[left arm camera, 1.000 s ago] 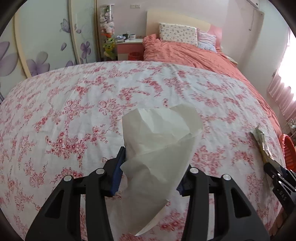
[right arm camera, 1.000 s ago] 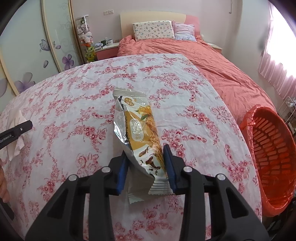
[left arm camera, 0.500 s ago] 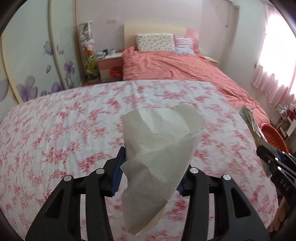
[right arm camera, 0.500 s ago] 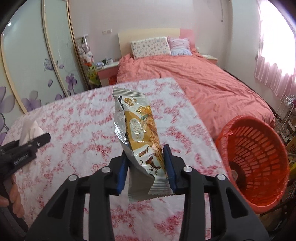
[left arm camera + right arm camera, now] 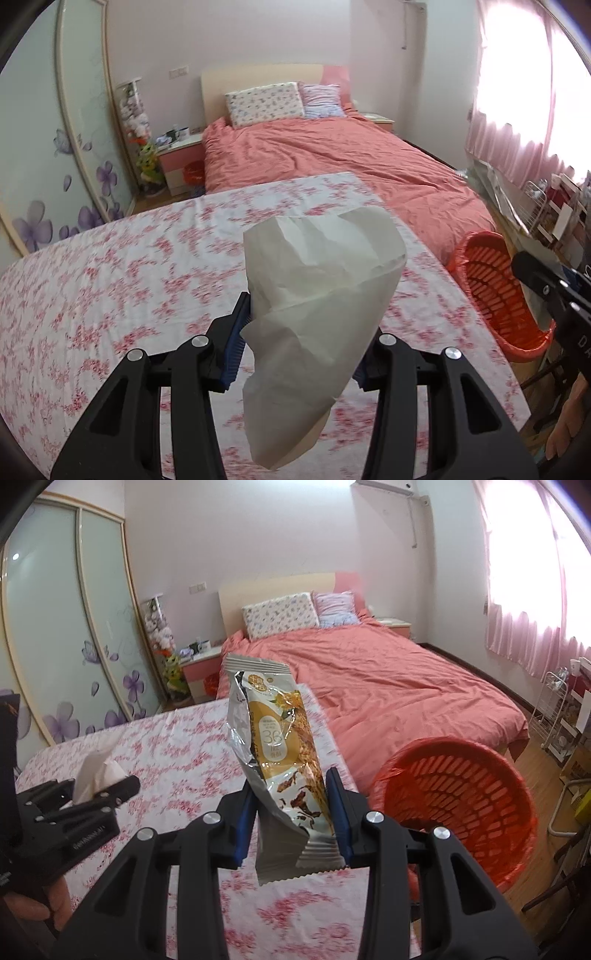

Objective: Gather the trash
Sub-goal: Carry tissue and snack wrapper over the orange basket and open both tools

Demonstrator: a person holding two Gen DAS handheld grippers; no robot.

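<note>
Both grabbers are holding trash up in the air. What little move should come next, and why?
Probably carry the right gripper, shut on the snack wrapper, a bit further right until it hangs over the orange basket. The basket sits open just beside it, lower right, while the left gripper with its tissue is farther from it.

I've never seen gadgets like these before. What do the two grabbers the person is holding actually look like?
Both are matte black plastic. The left gripper and right gripper each have two angular fingers with cut-out slots, round silver screw heads and blue ribbed pads. Small pale lettering marks the side of the body. No cables or sleeves show, only a bit of bare hand.
</note>
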